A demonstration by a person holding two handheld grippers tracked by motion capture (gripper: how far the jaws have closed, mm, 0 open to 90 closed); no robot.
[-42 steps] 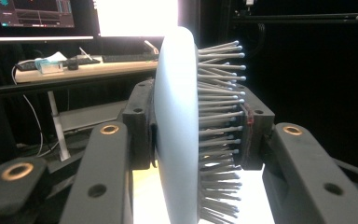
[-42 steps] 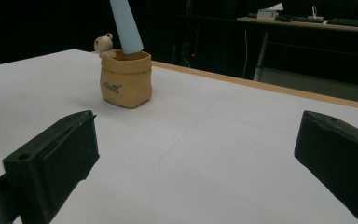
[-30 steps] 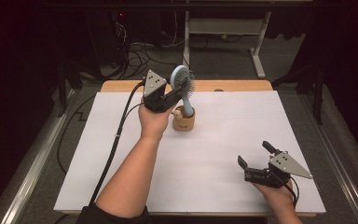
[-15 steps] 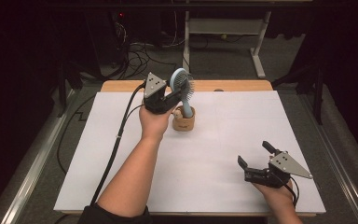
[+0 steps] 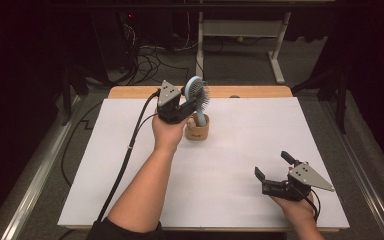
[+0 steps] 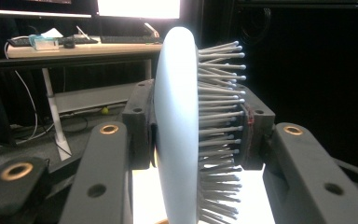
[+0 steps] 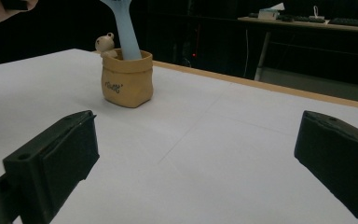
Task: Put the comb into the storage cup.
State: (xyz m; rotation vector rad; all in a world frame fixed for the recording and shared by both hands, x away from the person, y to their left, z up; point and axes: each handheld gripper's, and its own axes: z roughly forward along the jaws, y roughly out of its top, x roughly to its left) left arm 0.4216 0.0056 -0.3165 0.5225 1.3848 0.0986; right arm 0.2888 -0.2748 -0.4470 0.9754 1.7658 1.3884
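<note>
Work in hand: standing a pale blue hairbrush (image 5: 196,95) in a small tan holder (image 5: 198,130).
Left gripper (image 5: 186,106): pinching the brush head, one jaw on the smooth back, the other against the bristle side, as the left gripper view shows.
Right gripper (image 5: 275,171): jaws spread wide, nothing between them, resting low at the lower right of the high view.
Brush position: upper centre of the high view, upright, handle down inside the holder, head above the rim.
Holder position: upper centre of the white table (image 5: 240,150), just beside the left hand (image 5: 167,135); a small figure (image 7: 104,43) sits on its rim in the right gripper view.
Done so far: the handle looks to be already in the holder.
Left to do: likely letting go of the head and drawing the hand away; whether the handle has bottomed out I cannot tell.
Count: one hairbrush, one holder, one figure, two grippers, two hands.
</note>
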